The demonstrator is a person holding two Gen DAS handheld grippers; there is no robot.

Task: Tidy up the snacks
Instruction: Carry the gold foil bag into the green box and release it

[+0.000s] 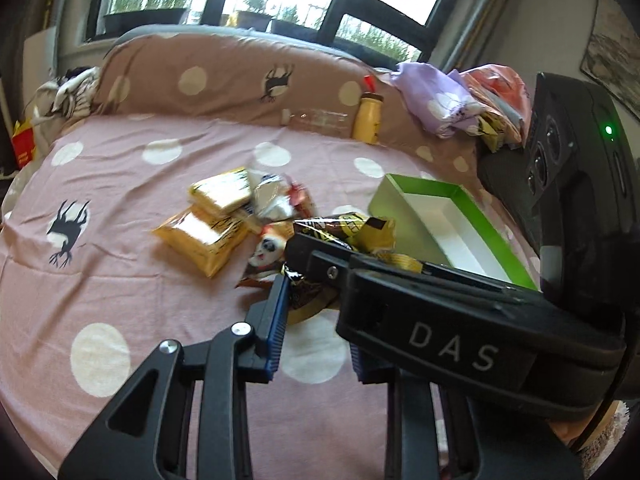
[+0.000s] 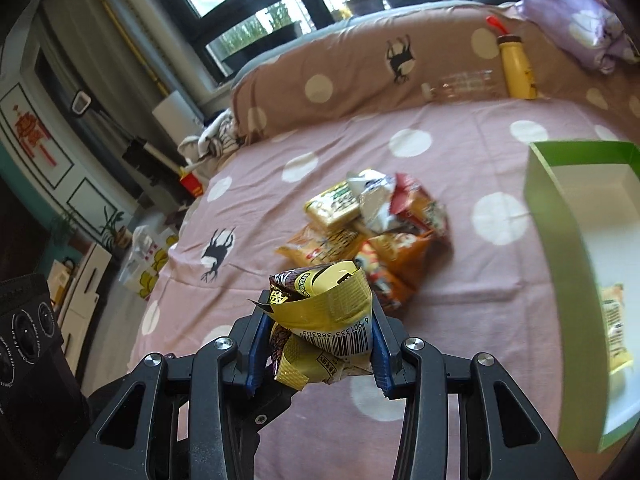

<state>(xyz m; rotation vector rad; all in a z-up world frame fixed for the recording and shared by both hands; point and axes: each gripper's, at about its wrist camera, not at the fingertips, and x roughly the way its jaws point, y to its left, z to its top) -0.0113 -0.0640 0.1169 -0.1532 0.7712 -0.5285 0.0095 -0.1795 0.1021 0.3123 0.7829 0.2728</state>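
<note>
**both grippers on one gold packet, green box off to the right**

at the far left of the left wrist view, a red carton sits past the edge of the pink spotted bedspread, with a striped garment bunched behind it. a brown spotted bolster runs along the back of the bed.

towards the middle lies the snack pile, with yellow packets stacked on each other and a silver one and an orange one leaning against them. just in front of the pile, the left gripper has its jaws drawn in as close as they go. the crumpled brown lower end of the gold snack packet sits between its tips, though the other tool's body hides its right finger.

the right gripper crosses over it and clamps the same packet's upper part between its blue pads. the barcode faces the camera and the wrapper is twisted above the fingers. the packet hangs clear of the bedspread, just in front of the pile.

further right, a clear bottle lies on its side against the bolster, and a yellow bottle with a red cap stands just beside it. the green box rests open on the bed to the right of the pile, its inside white. the right wrist view shows one yellow packet lying in it. behind the box, a lilac cloth is heaped at the bed's far right corner.
</note>
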